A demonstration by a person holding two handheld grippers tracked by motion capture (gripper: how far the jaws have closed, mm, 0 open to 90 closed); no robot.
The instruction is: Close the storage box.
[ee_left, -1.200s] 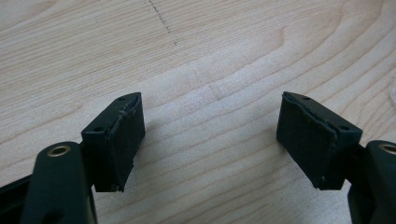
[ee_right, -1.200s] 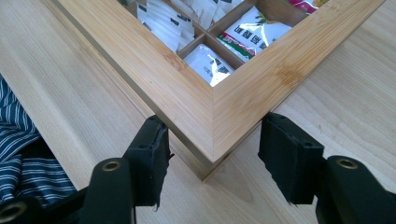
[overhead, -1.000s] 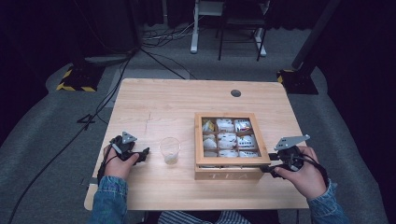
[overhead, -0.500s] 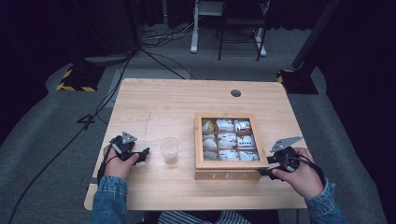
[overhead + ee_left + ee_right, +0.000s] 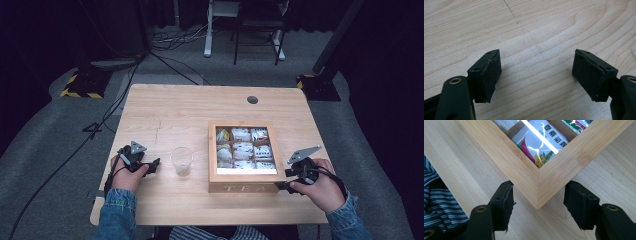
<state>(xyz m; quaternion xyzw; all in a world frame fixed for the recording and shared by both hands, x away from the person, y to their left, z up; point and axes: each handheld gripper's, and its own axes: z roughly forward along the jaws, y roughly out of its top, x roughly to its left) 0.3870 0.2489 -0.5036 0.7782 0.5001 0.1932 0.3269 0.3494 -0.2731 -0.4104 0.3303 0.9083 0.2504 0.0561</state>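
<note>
Right gripper view shows our right gripper (image 5: 537, 202) just opening, straddling the tea box (image 5: 554, 173) corner without pressing it; our left gripper (image 5: 536, 72) gapes empty left of the box.

We count one wooden tea box (image 5: 244, 187) on the worktop (image 5: 190, 110), and its inside is split into nine compartments, three rows of three. Each compartment holds tea sachets (image 5: 243, 149), though we cannot tell how many lie in any one of them. We count one clear plastic cup (image 5: 182, 161) beside the box. We see one dark round hole (image 5: 252, 99) in the worktop near its far edge. We count two grippers, one left gripper (image 5: 153, 165) and one right gripper (image 5: 283, 180).
</note>
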